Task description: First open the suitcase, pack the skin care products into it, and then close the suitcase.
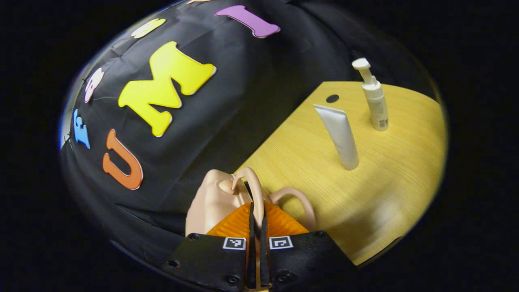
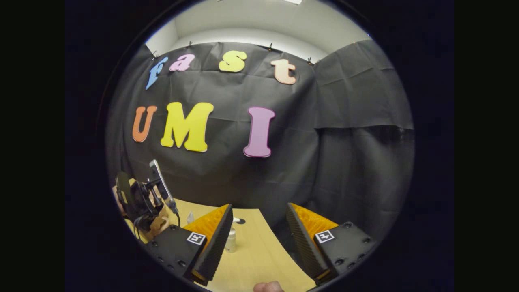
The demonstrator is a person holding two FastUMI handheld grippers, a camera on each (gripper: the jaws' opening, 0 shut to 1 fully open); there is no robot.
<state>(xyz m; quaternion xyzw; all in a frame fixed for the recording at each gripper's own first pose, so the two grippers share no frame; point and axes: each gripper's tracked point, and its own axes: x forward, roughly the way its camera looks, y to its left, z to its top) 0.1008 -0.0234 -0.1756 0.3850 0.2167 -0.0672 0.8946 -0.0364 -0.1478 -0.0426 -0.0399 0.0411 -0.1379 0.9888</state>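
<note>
In the left gripper view the left gripper [image 1: 257, 221] has its jaws pressed together on a thin looped handle [image 1: 254, 190] of the pale pink suitcase [image 1: 213, 200], which sits at the desk's near edge, beside the booth wall; a second loop [image 1: 298, 200] arcs free just to the side. The case looks like a small soft-sided one — light, somewhat yielding — so the handle or a zip pull seems the sensible place to grip, and a pull there may drag the whole case rather than open it. Farther out on the desk [image 1: 397, 170] stand the skin care products: a white tube [image 1: 339, 136] upright on its cap, then a pump bottle [image 1: 374, 97] nearer the far edge, by a dark round hole [image 1: 332, 98]. Both are probably light, smooth and easily toppled — best taken around the body, low on the tube, below the pump head on the bottle. In the right gripper view the right gripper [image 2: 259, 231] hangs wide open above the desk, holding nothing.
</note>
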